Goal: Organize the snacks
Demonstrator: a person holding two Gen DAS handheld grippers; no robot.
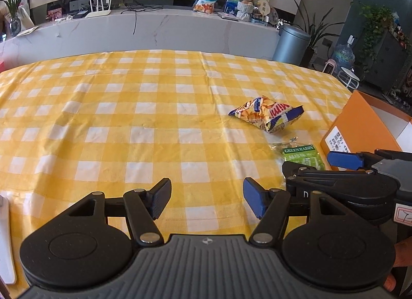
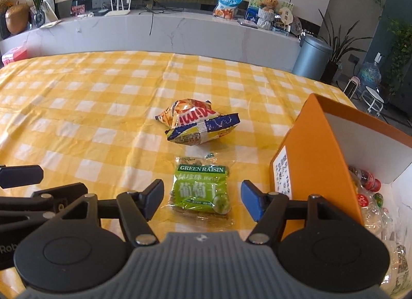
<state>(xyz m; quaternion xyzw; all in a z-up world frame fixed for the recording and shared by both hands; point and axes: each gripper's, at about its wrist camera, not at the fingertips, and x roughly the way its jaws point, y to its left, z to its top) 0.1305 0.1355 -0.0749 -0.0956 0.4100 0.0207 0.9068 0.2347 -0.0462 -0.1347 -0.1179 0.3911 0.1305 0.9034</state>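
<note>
Landmark: orange box [image 2: 312,149], open-topped, standing at the right edge of the yellow checked tablecloth [image 2: 97,108]; all places below are given from it.

Left gripper [image 1: 207,199]: farthest from the box, over bare cloth. Jaws stand wide apart, nothing between them.

Chip bag [image 2: 198,125]: left of the box and farther from the camera, well apart from the box wall. Puffed, crinkled foil; judged light, full of air, contents brittle. The smooth belly would likely slip and crush, so the flat crimped seam at its near end looks the best hold.

Green raisin packet [image 2: 202,189]: left of the box's near corner, just beside it, lying flat on the cloth, label up. Clear glossy film over a soft, flat filling; judged light, limp and slippery. Lying so low, it gives the pads little to bite on. A pinch across the narrow width, pads pressed down to the cloth on both long edges, seems safest; the thin sealed ends would probably fold.

Right gripper [image 2: 202,199]: hovers over the raisin packet, jaws apart, one to each side of it, pads not touching the film.

Snacks already in box [image 2: 370,190]: small wrapped pieces, red among them, on the white floor inside; kinds too small to tell.

Remaining, as judged: two packets outside the box.
</note>
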